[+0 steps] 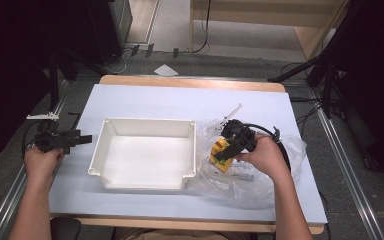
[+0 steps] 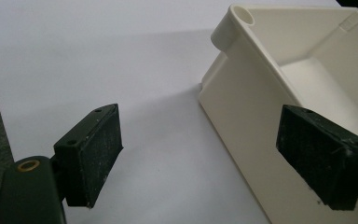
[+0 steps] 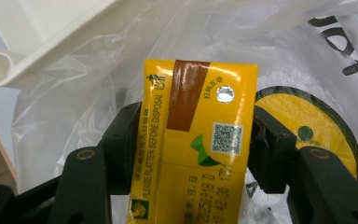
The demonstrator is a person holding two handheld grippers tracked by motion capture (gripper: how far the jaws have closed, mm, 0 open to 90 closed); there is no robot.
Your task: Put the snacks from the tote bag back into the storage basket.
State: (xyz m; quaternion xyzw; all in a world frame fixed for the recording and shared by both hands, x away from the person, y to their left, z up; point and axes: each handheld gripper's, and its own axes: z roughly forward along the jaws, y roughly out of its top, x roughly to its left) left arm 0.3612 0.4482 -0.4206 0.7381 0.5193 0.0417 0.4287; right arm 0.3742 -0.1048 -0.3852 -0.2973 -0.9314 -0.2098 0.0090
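Yellow drink carton (image 3: 198, 140) sits right at the lens in the right gripper view, long axis running along the jaws, top end with the foil straw hole pointing away from the hand. Both black pads of the right gripper (image 3: 196, 140) press its two narrow sides; jaws roughly half open, clamped on the carton, nothing else between them. Beyond the fingertips: crinkled clear plastic bag (image 3: 307, 60), and past it, to one side of the tips, a corner of the white tray (image 3: 37, 51).

High view: right gripper (image 1: 223, 149) holds the carton (image 1: 219, 150) over the bag (image 1: 260, 185), just beside the tray's right wall (image 1: 192, 150).

Left gripper (image 2: 200, 154): jaws wide apart, nothing held, nothing touched. One fingertip (image 2: 324, 156) overlaps the tray's outer wall (image 2: 242, 121) in the left gripper view; contact not clear. Other fingertip (image 2: 93, 149) hangs over bare white table (image 2: 98, 56). High view puts the left gripper (image 1: 82, 139) just off the tray's left side.
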